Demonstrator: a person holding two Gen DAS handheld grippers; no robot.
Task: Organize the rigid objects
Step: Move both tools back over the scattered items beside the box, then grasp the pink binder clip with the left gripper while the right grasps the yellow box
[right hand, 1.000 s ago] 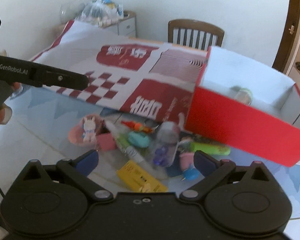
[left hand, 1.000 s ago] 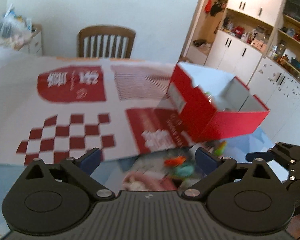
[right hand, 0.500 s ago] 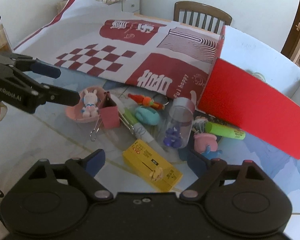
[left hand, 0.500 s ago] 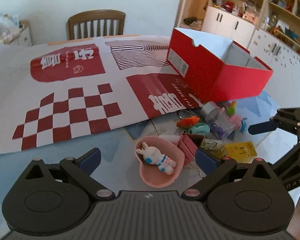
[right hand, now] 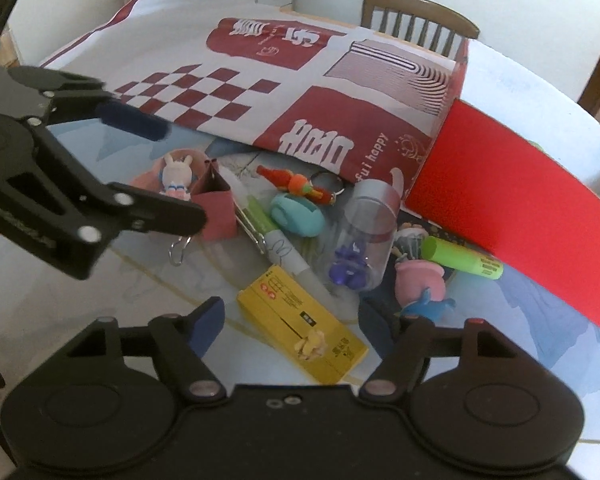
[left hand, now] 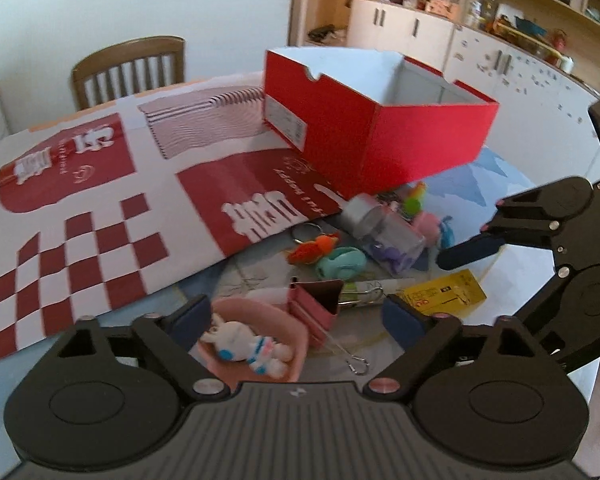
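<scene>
Pale glossy surface point(right hand: 100, 300) with blue mountain print, partly covered by a large red-and-white printed paper sheet point(left hand: 100, 208). Open red cardboard box with white interior point(left hand: 400, 140), standing at the far side, its near corner on the sheet. Clutter of small items on the surface just before the box: clear plastic jar with silver lid holding purple pieces point(right hand: 364, 236), lying on its side; yellow rectangular packet point(right hand: 300, 320); pink dish carrying a white rabbit figure point(left hand: 256, 344); pink binder clip point(left hand: 320, 304) touching the dish; green highlighter point(right hand: 460, 258) beside the box wall; teal oval case point(right hand: 296, 216); orange carrot keyring point(right hand: 296, 182). Left tool point(left hand: 296, 316): jaws spread and closing, the rabbit dish and clip between them, untouched. Right tool point(right hand: 296, 320): jaws spread and closing, yellow packet between them, pads not pressing it.
</scene>
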